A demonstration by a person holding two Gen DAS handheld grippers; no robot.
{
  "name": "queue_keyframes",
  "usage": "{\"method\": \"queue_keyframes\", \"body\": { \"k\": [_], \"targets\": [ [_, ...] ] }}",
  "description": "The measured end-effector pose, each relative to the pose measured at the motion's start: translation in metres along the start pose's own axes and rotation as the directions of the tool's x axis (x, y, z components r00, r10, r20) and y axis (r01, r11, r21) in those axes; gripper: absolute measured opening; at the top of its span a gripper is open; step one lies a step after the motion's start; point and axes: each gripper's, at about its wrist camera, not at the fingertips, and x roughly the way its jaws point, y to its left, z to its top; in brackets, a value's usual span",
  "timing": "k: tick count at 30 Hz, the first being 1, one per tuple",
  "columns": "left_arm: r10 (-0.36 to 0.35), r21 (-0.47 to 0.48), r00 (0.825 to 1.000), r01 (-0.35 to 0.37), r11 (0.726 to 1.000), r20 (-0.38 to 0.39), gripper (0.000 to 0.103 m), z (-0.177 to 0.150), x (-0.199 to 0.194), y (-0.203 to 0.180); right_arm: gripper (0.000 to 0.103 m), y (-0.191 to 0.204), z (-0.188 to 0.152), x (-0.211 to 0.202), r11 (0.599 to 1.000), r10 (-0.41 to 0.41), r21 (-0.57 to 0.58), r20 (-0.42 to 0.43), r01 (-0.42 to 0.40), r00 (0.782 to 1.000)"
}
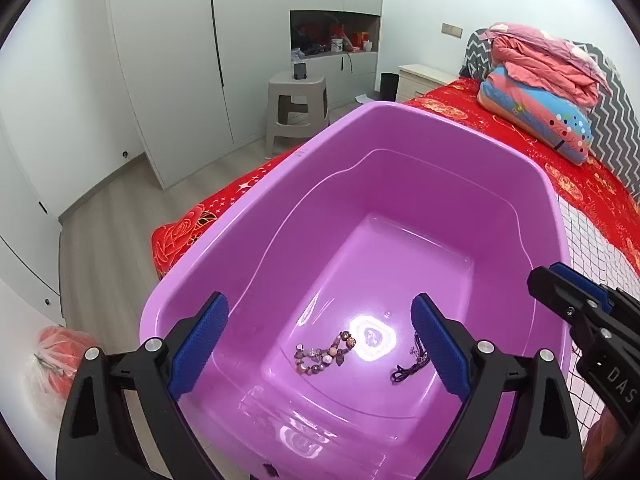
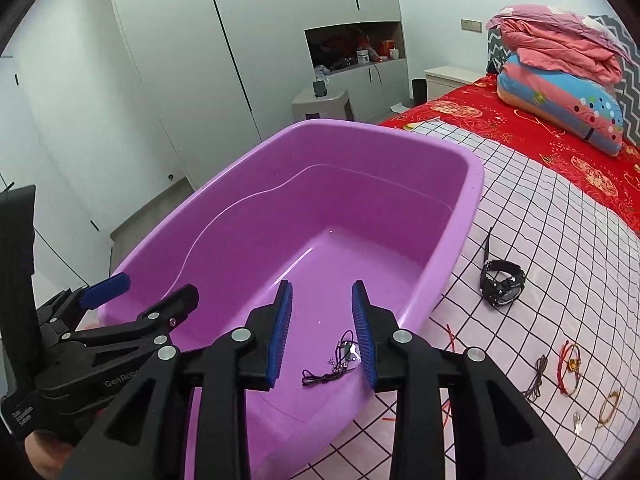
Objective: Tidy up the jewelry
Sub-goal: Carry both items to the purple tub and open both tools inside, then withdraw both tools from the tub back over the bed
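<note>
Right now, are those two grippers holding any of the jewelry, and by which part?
Nothing is held. The left gripper and right gripper both hang open over the purple tub; the beaded bracelet and dark cord necklace lie loose on its floor.

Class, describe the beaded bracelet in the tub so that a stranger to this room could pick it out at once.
Start at the big purple tub standing on the red-covered bed. Look at its floor, near the front wall, where two pieces of jewelry lie apart. The beaded bracelet is the left one in the left wrist view: a curl of chunky brown and pink beads, unlike the thin dark cord necklace beside it.
</note>
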Motion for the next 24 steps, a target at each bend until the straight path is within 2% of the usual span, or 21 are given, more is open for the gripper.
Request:
{"method": "queue_keyframes", "body": {
  "k": [7,24],
  "targets": [
    [0.006,-0.002,1.000,-0.006,1.000,0.019,0.096,-0.004,-0.010,-0.005,0.034,-0.003,-0.004,-0.010,1.000,-0.005,0.015,0.022,0.004,1.000],
    [-0.002,0.037,1.000,0.001,0.999,0.021,0.097,-0.024,-0.028,-0.020,0.049,-0.010,-0.021,-0.036,0.999,-0.036,0.021,0.047,0.035,0.998]
  ]
}}
